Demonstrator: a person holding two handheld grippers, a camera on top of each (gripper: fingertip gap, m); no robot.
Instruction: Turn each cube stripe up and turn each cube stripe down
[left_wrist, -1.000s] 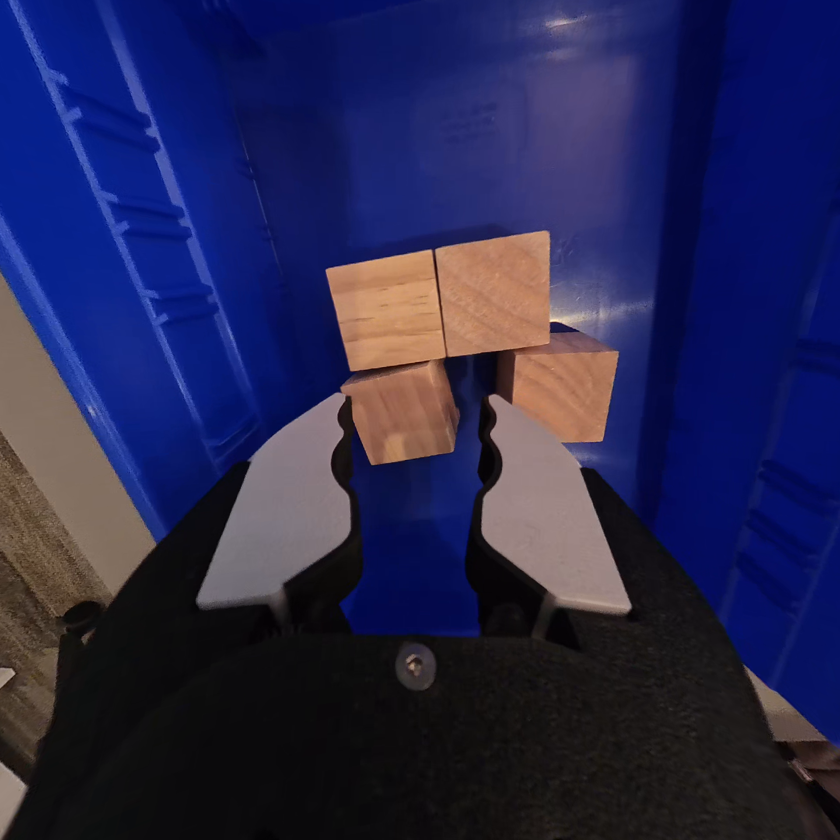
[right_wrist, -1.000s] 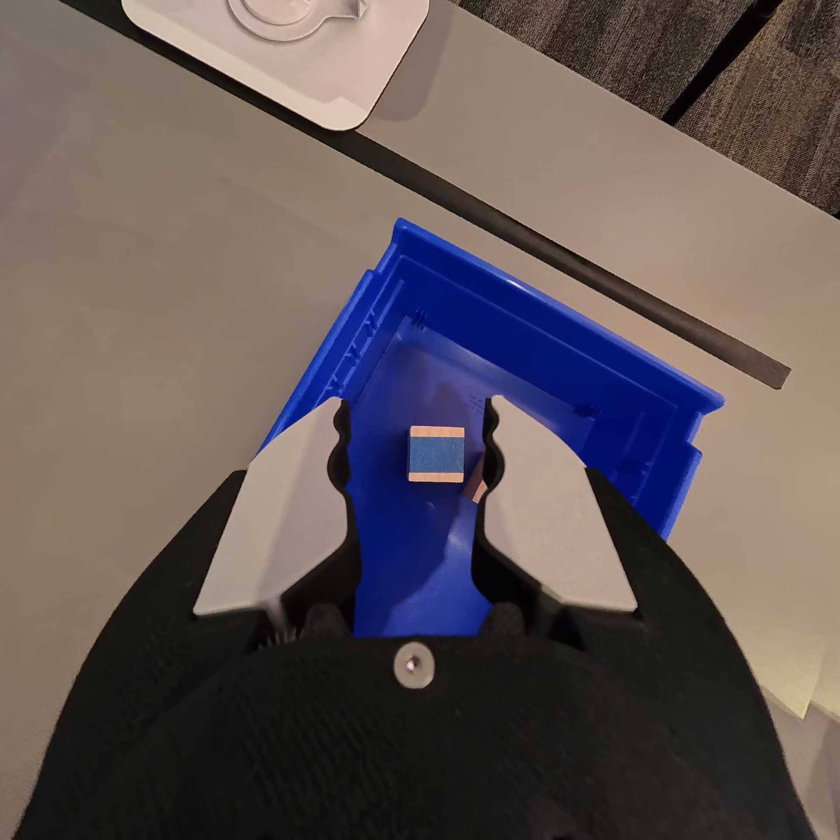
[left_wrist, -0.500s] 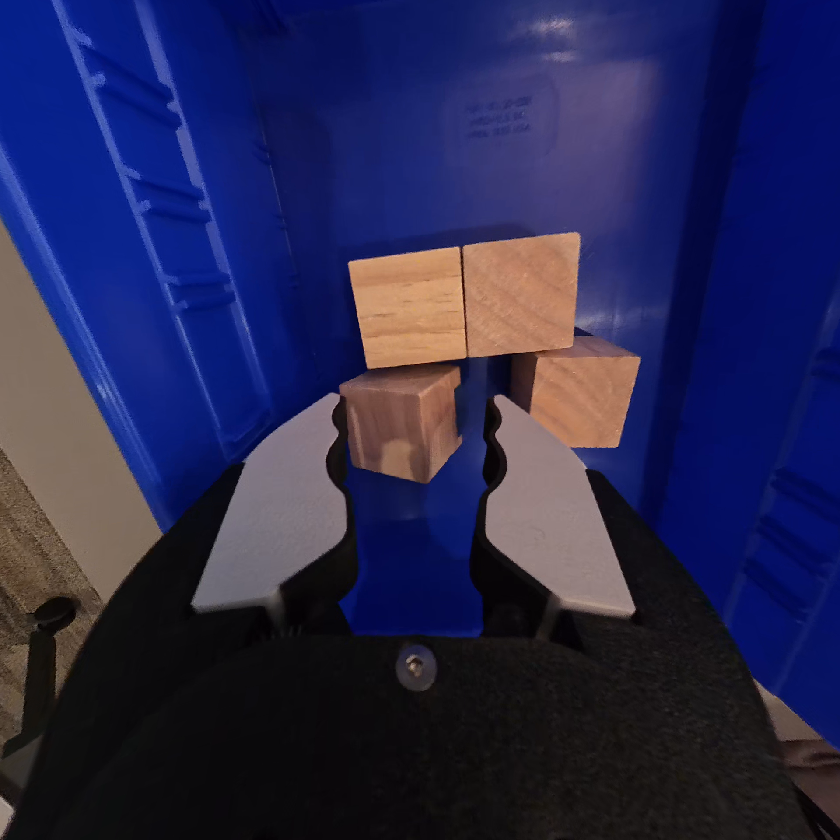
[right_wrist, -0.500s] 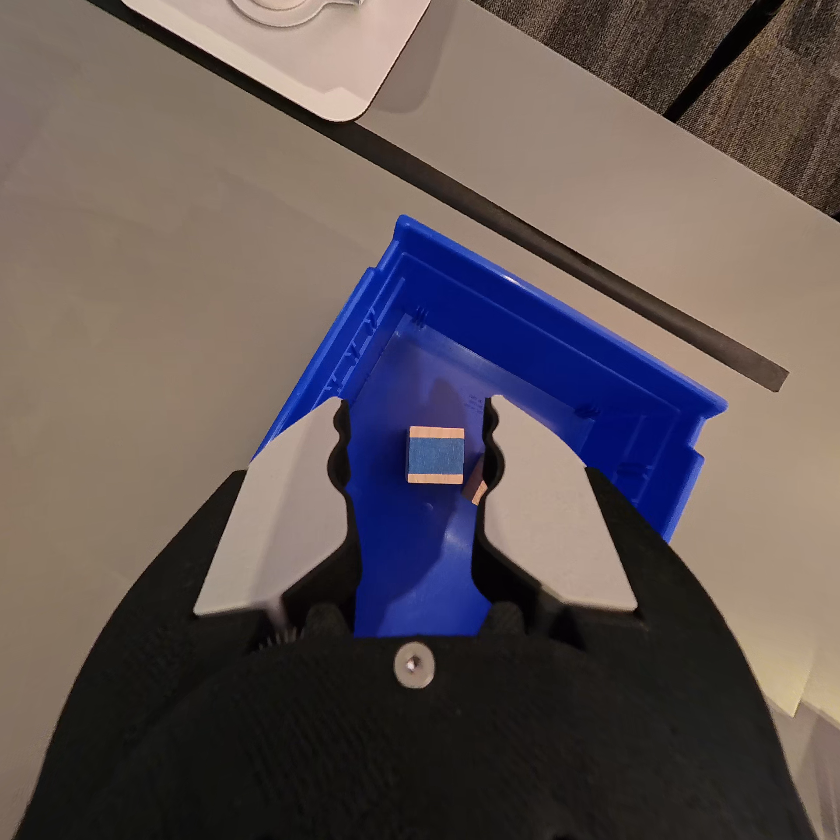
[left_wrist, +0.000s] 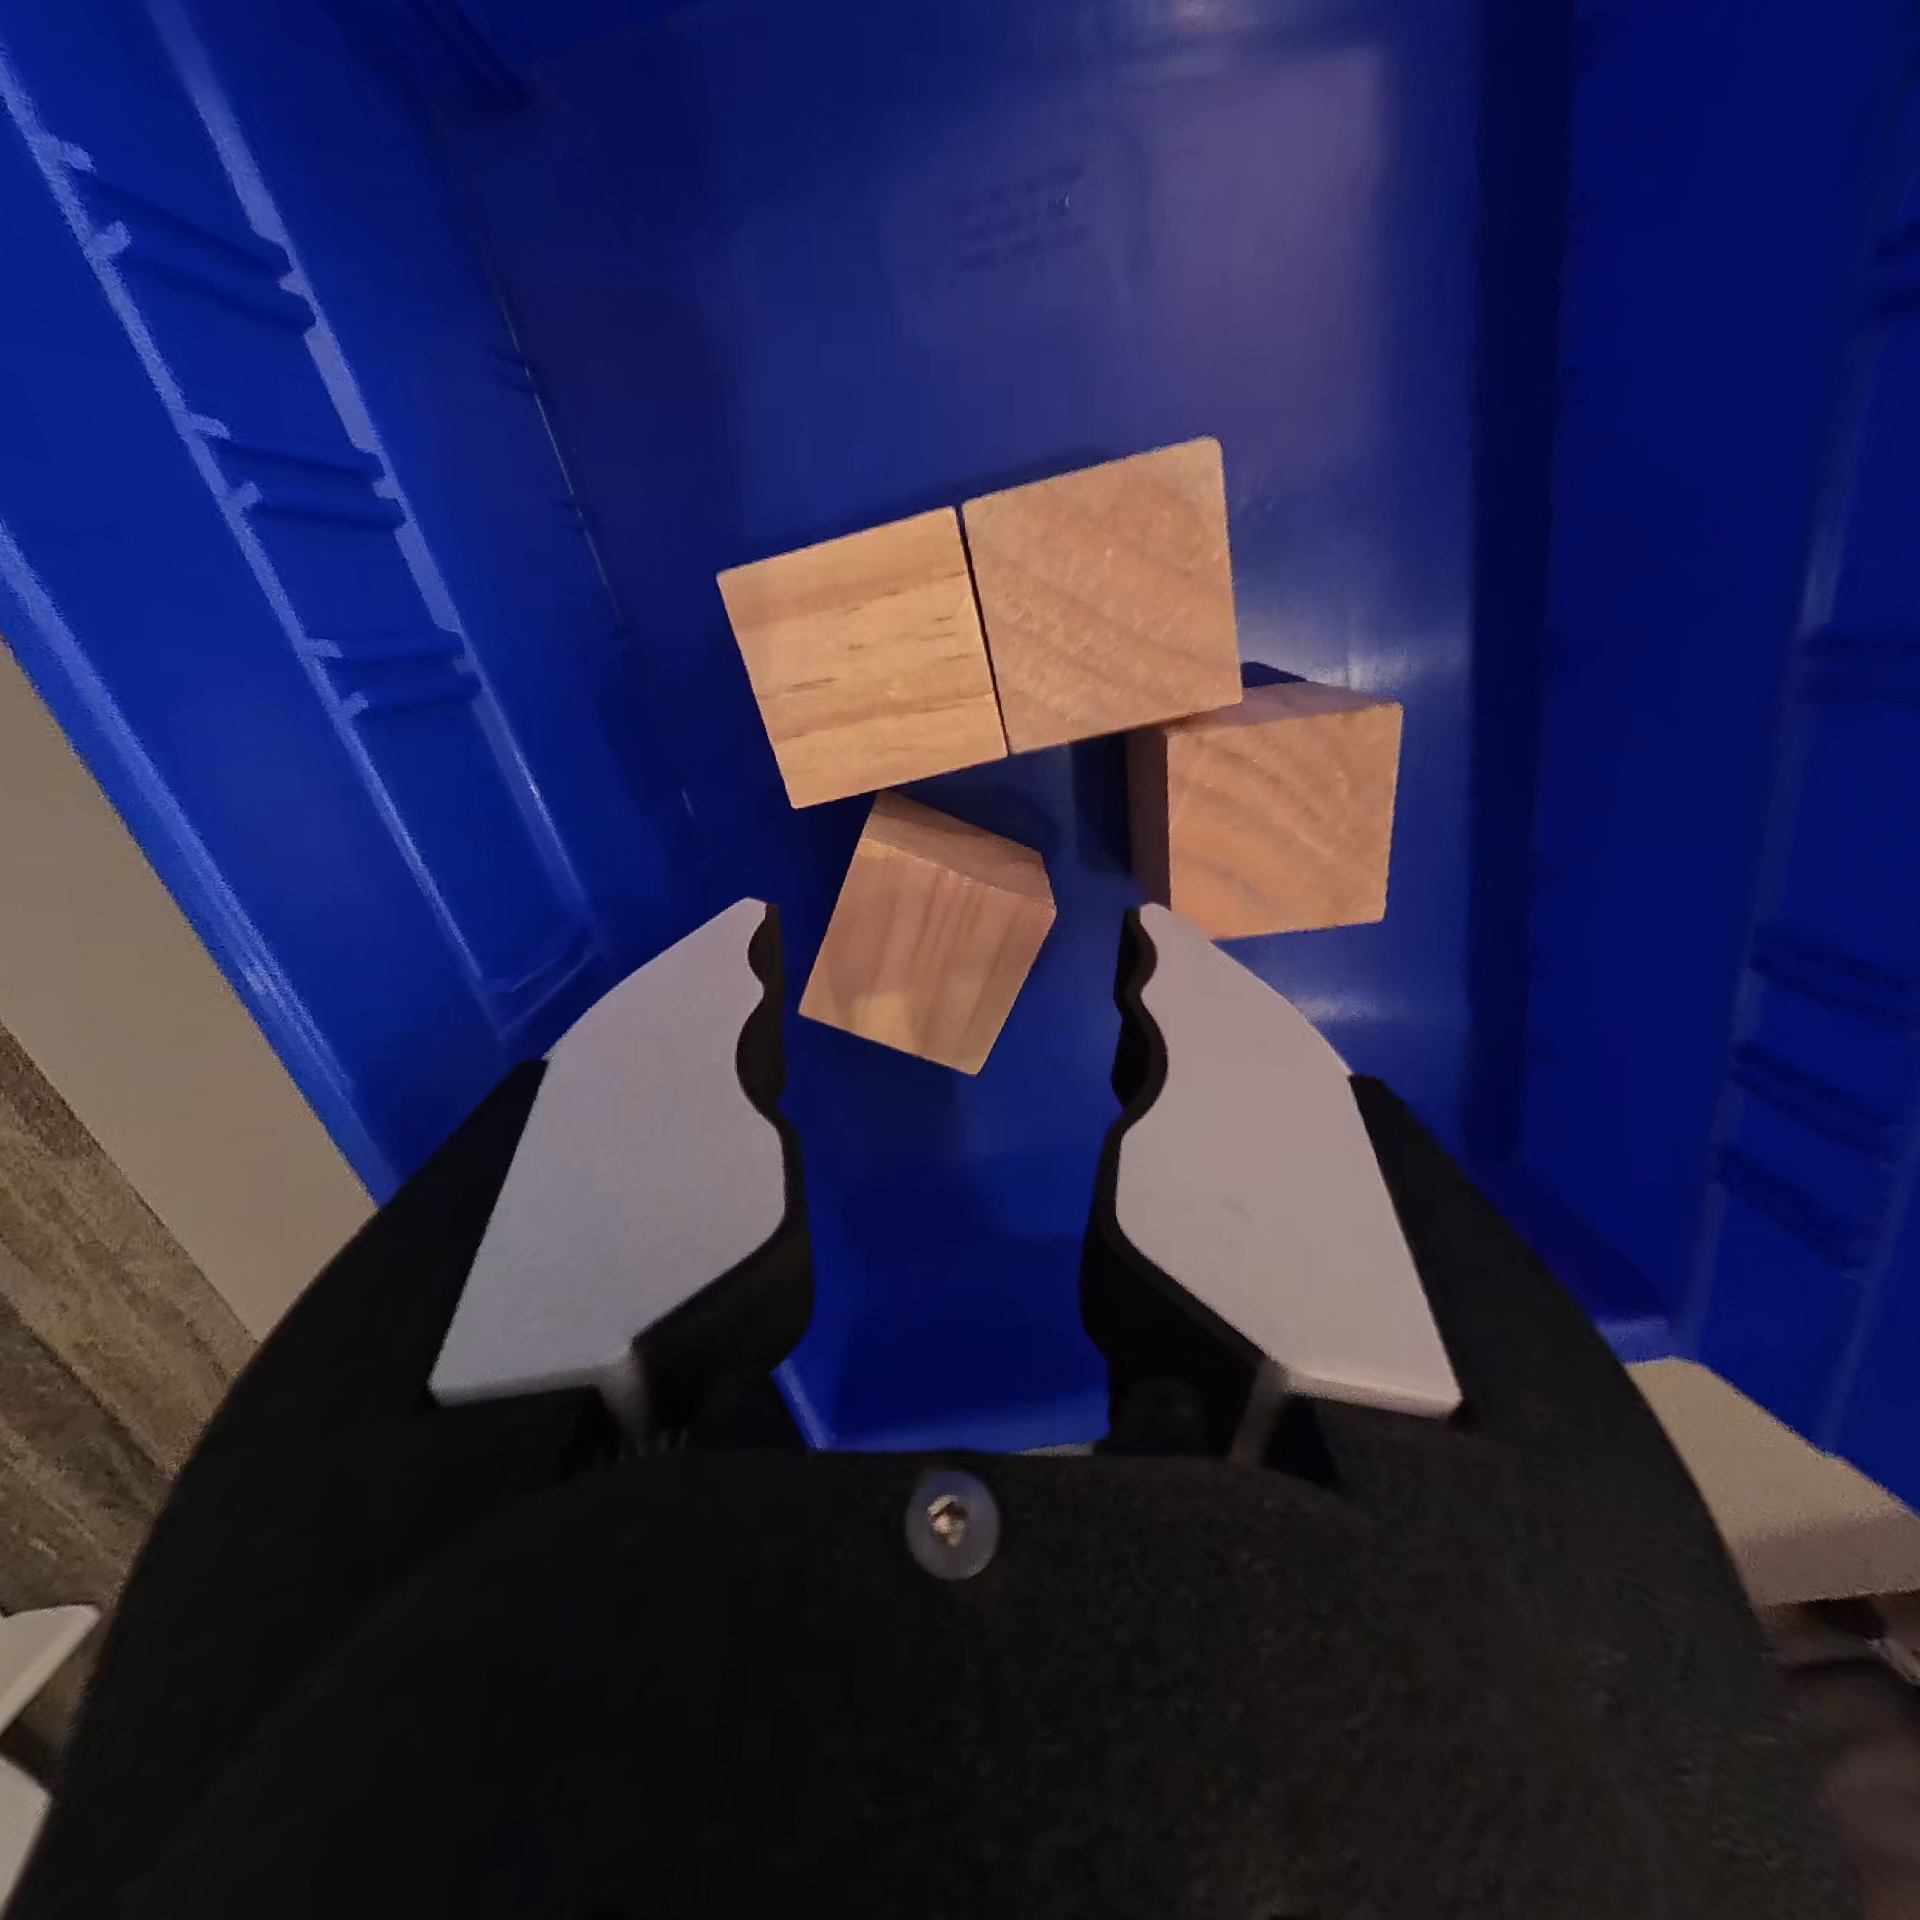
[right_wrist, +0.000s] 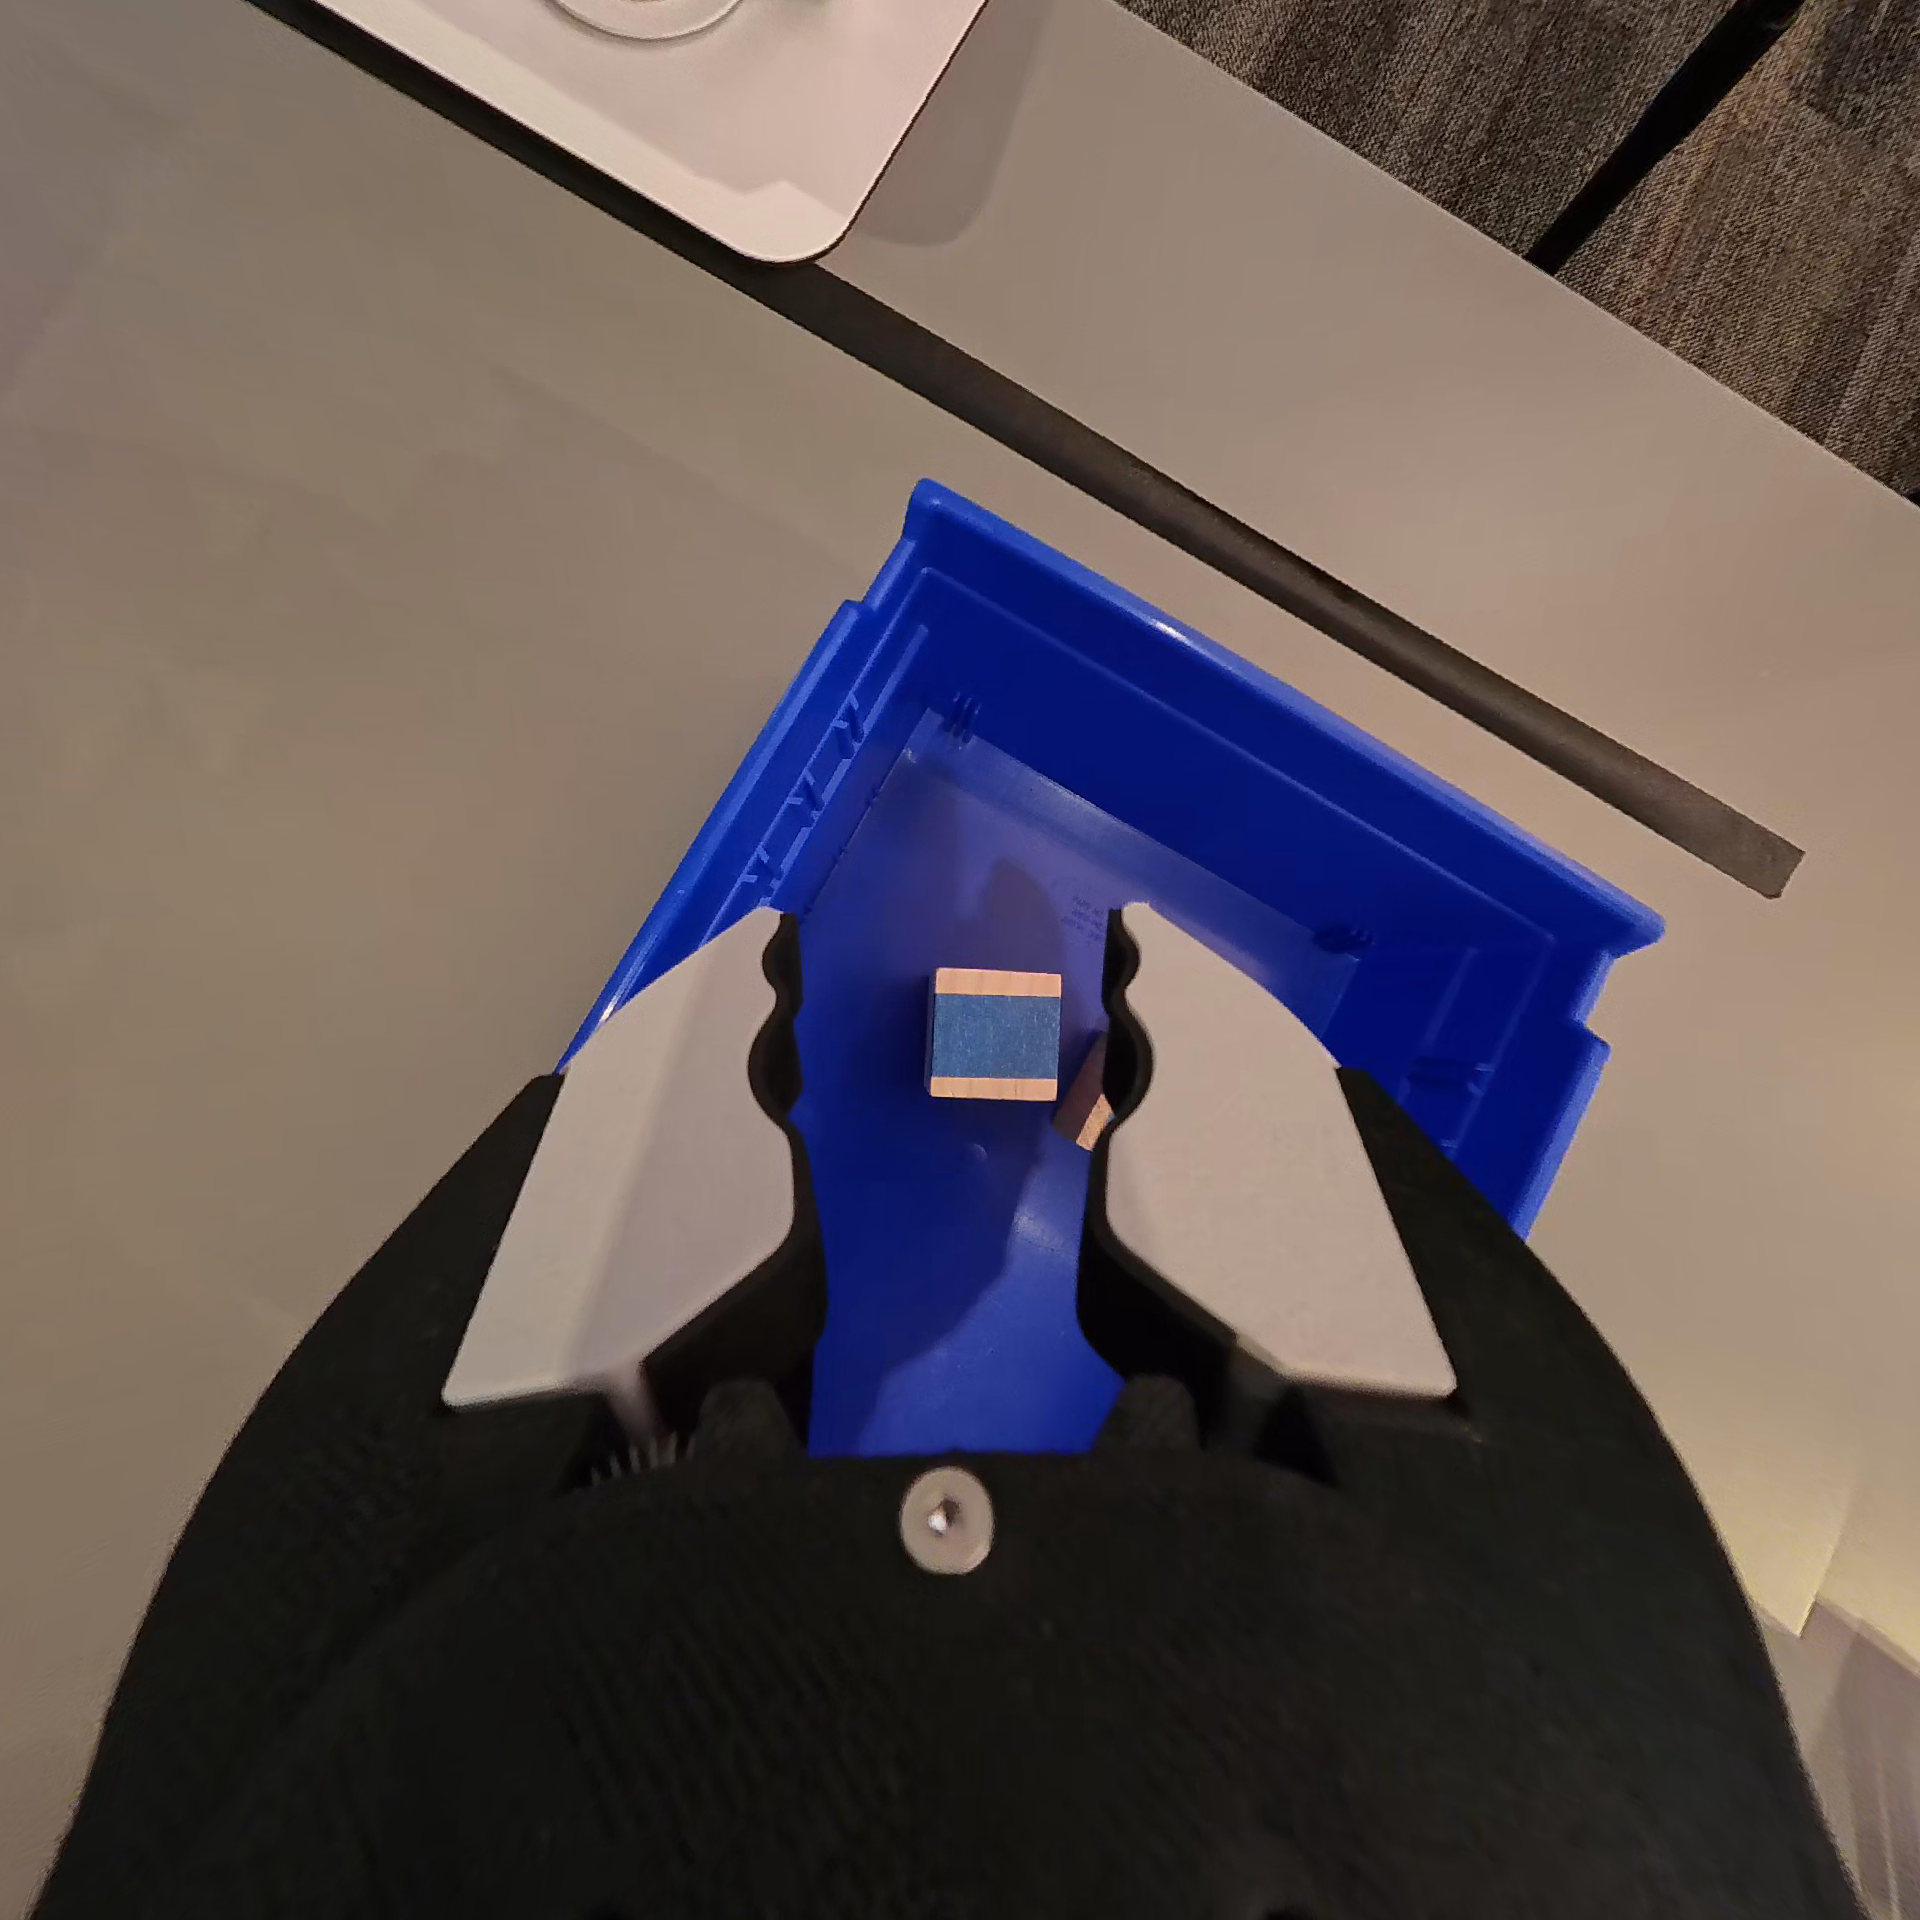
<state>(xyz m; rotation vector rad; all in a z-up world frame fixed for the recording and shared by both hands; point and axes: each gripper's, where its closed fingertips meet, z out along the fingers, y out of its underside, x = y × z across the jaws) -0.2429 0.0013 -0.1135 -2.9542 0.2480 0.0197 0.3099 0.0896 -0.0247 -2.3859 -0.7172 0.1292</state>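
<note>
Left tongs (left_wrist: 940, 961) open, tipped block (left_wrist: 928, 948) loose between tips. Right tongs (right_wrist: 945, 971) open above bin (right_wrist: 1226, 748). Striped block (right_wrist: 994, 1035) at 12 faces up; other blocks' stripes unseen.

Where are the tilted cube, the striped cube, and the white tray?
tilted cube (left_wrist: 920, 961), left wrist view, centre of its front wood face.
striped cube (right_wrist: 995, 1035), right wrist view, middle of the blue stripe.
white tray (right_wrist: 727, 135), right wrist view, flat part by its rounded corner.
</note>
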